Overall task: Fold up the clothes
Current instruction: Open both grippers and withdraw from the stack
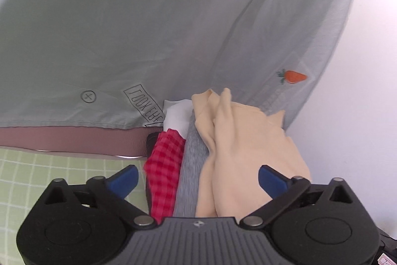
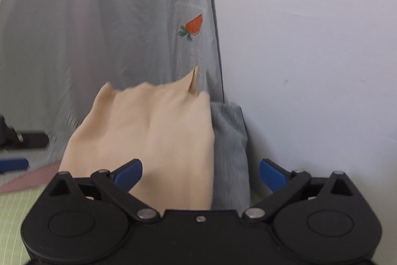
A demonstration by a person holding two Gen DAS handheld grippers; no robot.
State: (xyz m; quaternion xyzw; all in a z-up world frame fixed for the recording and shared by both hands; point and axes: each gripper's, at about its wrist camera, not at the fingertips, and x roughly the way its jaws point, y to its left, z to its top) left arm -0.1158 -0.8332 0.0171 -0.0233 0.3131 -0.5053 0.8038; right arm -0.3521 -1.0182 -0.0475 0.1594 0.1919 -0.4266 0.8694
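- Right now the cream garment (image 1: 250,153) lies draped over a pile of clothes at the far edge of the green checked mat (image 1: 37,178), up against a pale blue-grey sheet (image 1: 148,29) that hangs behind it and beside a white wall (image 2: 310,54).
- Under and beside it in the left wrist view sit a grey knit piece (image 1: 191,178), a red gingham cloth (image 1: 165,173) and a bit of white fabric (image 1: 177,117); a mauve band (image 1: 74,138) runs along the mat's far edge.
- Left gripper (image 1: 198,178): jaws spread wide, blue pads either side of the pile, nothing pinched.
- Right gripper (image 2: 201,175): jaws likewise released; the cream cloth and the grey piece (image 2: 230,148) lie between and ahead of the pads, with no sign of a pinch.
- Handling, as a judgement: the cream cloth looks thin, light and very limp, with soft ripples and a ragged upper hem (image 2: 153,88). It should slump and bunch when lifted, and may drag the clothes beneath along with it.
- Best hold, I judge: pinch only the top layer at two well-separated spots along one hem or at its corners, one gripper each, so it hangs flat when raised clear of the pile.
- Risk: biting too deep could catch the grey knit as well.
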